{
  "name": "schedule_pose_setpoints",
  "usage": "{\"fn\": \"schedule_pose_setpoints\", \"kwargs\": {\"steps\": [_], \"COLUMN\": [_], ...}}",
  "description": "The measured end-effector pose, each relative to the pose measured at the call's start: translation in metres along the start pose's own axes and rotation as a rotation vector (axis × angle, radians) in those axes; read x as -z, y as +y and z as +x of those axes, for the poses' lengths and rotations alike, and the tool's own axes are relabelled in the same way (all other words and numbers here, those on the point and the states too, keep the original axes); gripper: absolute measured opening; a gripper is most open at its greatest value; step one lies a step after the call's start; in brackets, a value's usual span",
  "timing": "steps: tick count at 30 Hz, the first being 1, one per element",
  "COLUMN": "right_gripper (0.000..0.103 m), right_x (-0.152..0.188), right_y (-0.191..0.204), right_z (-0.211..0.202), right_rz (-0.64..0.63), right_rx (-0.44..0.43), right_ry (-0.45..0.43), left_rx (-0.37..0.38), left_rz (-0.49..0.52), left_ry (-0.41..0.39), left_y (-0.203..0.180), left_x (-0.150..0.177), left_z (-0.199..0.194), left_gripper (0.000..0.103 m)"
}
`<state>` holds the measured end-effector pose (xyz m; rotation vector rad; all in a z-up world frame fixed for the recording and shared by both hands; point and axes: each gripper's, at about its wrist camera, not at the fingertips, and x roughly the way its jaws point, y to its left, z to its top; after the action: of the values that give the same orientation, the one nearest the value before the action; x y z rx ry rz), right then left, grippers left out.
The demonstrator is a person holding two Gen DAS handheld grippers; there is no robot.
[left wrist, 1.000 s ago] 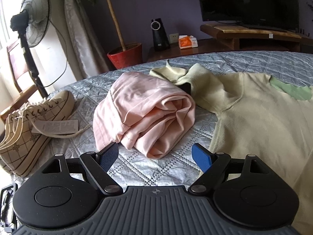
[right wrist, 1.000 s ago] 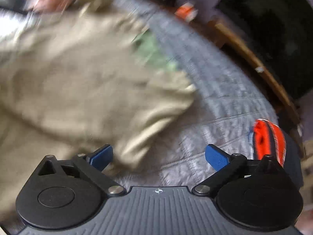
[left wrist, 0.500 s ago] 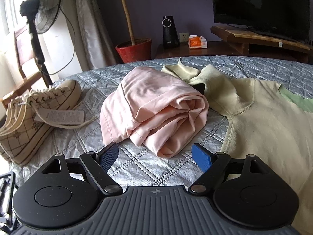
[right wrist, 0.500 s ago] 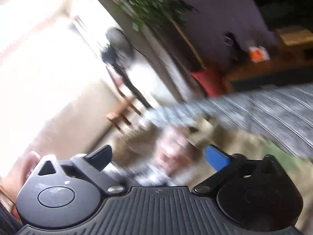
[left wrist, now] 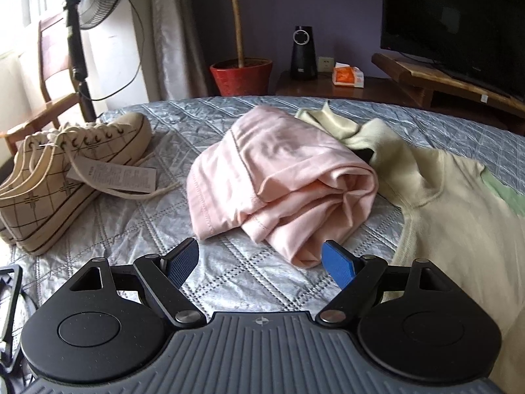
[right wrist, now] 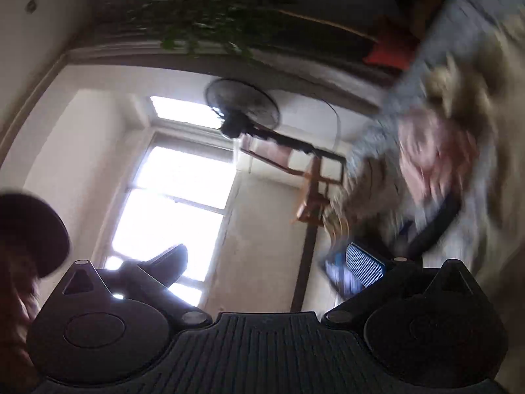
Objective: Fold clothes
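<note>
Swinging away from the bed, the right claw (right wrist: 265,262) is pointing roomward, released and empty; the left claw (left wrist: 261,259), also released, is nearing the crumpled pink cotton garment (left wrist: 279,180), still unfolded on the grey quilted bedspread (left wrist: 131,216).

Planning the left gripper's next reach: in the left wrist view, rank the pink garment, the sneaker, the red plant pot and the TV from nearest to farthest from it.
From the left gripper:
1. Pink garment, just ahead, by the right finger.
2. Sneaker, on the left of the bed.
3. Red plant pot, on the floor beyond the bed.
4. TV, far right; too close to the pot to rank firmly.
</note>
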<state>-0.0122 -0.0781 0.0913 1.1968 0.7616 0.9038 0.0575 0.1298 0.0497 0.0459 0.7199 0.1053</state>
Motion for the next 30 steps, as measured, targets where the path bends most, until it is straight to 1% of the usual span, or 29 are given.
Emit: {"fn": "schedule_pose_setpoints", "kwargs": {"steps": [2,3,8,9,10,11,13,20,21,22,23,24,28,30], "right_gripper": [0.103,0.103,0.103,0.103,0.103,0.103,0.103,0.103,0.1,0.09,0.084,0.075,0.075,0.075], "right_x": [0.035,0.039,-0.028,-0.046,-0.064,-0.077,-0.097,-0.168,-0.179,-0.189,-0.199,-0.209,-0.251,-0.253], "right_y": [-0.004,0.002,0.071,0.083,0.096,0.106,0.119,0.033,0.021,0.009,-0.003,-0.016,-0.065,-0.083], "right_z": [0.009,0.015,0.022,0.022,0.025,0.028,0.054,0.114,0.123,0.131,0.14,0.149,0.183,0.192], "right_rz": [0.072,0.057,-0.231,-0.296,-0.398,-0.509,-0.779,-0.595,-0.567,-0.54,-0.512,-0.484,-0.373,-0.279], "right_rx": [-0.011,0.002,0.079,0.129,0.202,0.271,0.458,0.543,0.555,0.566,0.577,0.588,0.631,0.621], "right_ry": [0.01,0.032,-0.046,-0.067,-0.091,-0.101,-0.101,0.002,0.017,0.032,0.047,0.061,0.12,0.123], "left_rx": [-0.001,-0.004,-0.027,-0.032,-0.035,-0.034,-0.029,-0.029,-0.028,-0.026,-0.022,-0.017,0.002,0.011], "left_rz": [0.004,0.008,-0.013,-0.028,-0.042,-0.054,-0.067,-0.066,-0.068,-0.073,-0.08,-0.088,-0.097,-0.08], "left_ry": [-0.002,-0.005,-0.002,0.002,0.006,0.006,0.003,0.014,0.015,0.017,0.02,0.024,0.035,0.031], "left_y": [0.001,0.001,0.012,0.015,0.018,0.02,0.023,0.027,0.028,0.03,0.031,0.033,0.032,0.029], "left_x": [0.0,0.001,0.001,0.001,0.0,0.0,-0.001,0.001,0.001,0.001,0.001,0.001,-0.001,-0.001], "left_z": [-0.001,-0.002,-0.002,-0.001,0.0,0.0,-0.001,0.003,0.003,0.003,0.004,0.004,0.009,0.009], "left_gripper": [0.087,0.087,0.087,0.087,0.087,0.087,0.087,0.087,0.087,0.087,0.087,0.087,0.087,0.087]}}
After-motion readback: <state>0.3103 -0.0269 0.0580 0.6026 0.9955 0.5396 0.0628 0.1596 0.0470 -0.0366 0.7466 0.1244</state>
